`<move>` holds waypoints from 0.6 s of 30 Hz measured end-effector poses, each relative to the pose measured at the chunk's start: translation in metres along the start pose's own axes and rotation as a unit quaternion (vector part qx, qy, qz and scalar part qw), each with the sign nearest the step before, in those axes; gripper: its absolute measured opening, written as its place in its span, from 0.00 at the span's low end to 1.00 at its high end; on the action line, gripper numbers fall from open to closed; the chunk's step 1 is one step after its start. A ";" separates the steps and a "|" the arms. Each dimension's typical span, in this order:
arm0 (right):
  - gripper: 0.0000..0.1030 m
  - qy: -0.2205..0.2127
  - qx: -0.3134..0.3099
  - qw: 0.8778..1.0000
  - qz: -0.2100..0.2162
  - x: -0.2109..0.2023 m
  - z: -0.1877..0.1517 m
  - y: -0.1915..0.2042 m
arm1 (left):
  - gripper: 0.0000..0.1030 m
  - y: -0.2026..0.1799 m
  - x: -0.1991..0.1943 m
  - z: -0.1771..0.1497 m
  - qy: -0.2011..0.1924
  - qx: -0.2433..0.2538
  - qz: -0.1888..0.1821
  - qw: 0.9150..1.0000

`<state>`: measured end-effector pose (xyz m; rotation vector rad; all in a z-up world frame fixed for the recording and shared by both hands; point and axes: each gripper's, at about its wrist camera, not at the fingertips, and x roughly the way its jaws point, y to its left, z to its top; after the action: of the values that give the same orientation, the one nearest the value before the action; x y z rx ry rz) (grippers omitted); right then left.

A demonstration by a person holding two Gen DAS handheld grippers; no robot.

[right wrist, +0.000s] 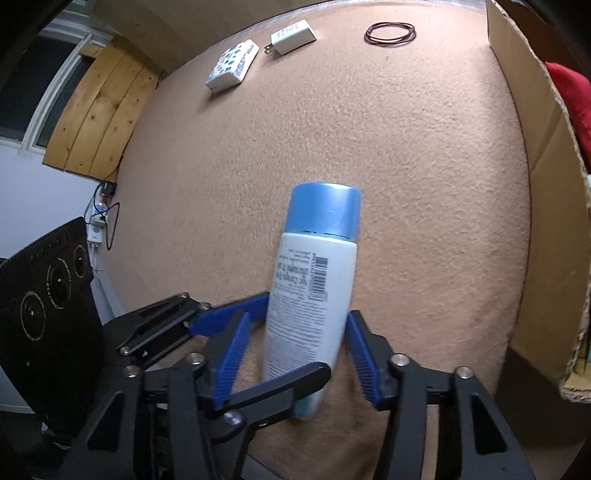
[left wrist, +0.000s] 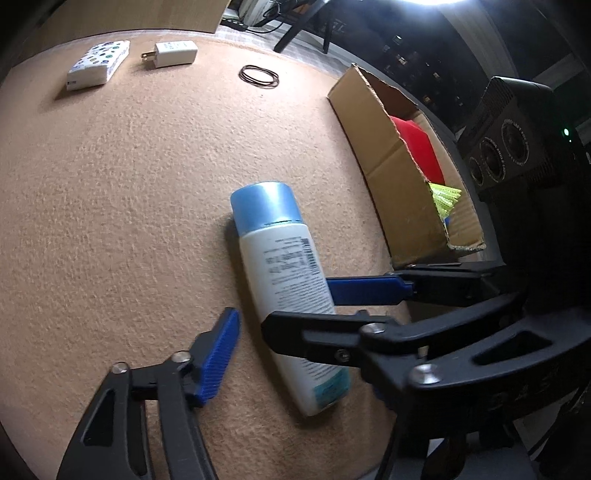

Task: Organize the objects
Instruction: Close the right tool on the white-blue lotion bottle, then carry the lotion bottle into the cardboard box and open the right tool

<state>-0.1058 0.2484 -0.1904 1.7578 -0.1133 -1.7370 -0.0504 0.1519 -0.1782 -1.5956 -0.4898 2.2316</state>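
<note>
Both my grippers, left (left wrist: 291,332) and right (right wrist: 295,350), sit spread around the blue-capped white bottle (right wrist: 314,288); barcode's visible, label text too blurry, maybe upside down.

Bottle (left wrist: 284,291) between gripper fingers (left wrist: 218,358)

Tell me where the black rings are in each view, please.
Left wrist: black rings, upper centre, right of the charger.
Right wrist: black rings, top right of centre, again right of the charger.
Shared landmark: the charger.
</note>
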 end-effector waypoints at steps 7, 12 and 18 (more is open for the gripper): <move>0.40 -0.031 -0.010 0.999 -0.015 -0.014 -0.003 0.005 | 0.54 -0.006 0.003 0.004 -0.001 0.010 0.013 1.000; 0.40 -0.059 -0.009 0.998 -0.011 -0.035 0.001 0.005 | 0.54 -0.023 -0.007 0.013 -0.018 0.033 0.021 0.999; 0.40 -0.096 -0.003 0.995 -0.008 -0.070 0.011 -0.005 | 0.54 -0.051 -0.018 0.034 -0.039 0.064 0.024 0.997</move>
<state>-0.1260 0.2830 -0.1315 1.5875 -0.1765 -1.9130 -0.0734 0.1852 -0.1290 -1.4759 -0.3255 2.3177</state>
